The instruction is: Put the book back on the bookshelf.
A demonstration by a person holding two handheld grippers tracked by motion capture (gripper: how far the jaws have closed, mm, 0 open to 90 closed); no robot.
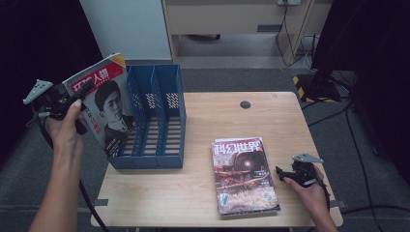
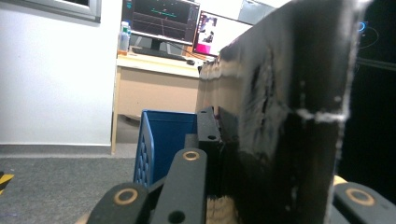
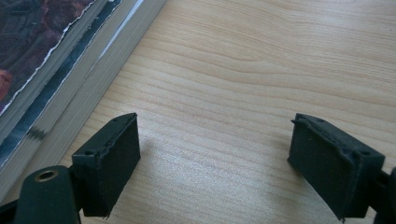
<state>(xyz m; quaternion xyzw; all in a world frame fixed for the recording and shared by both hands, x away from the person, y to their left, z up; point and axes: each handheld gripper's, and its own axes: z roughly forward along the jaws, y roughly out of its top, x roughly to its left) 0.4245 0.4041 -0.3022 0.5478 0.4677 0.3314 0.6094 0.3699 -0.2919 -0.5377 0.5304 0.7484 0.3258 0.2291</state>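
Wooden tabletop (image 1: 203, 188) tip: with left tongs (image 1: 72, 99) clamped on the magazine (image 1: 104, 104), right tongs (image 1: 285, 174) released, keep it upright over the blue file rack (image 1: 154, 121) slot.

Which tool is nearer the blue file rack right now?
Left. The left tool holds a magazine up against the blue file rack; the right tool rests across the table beside the magazine stack.

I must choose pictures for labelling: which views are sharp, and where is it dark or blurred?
High view: table evenly lit, surroundings dark. Left gripper view: held magazine too close, blurred and dark. Right gripper view: wood grain sharp, soft shadows under the jaws.
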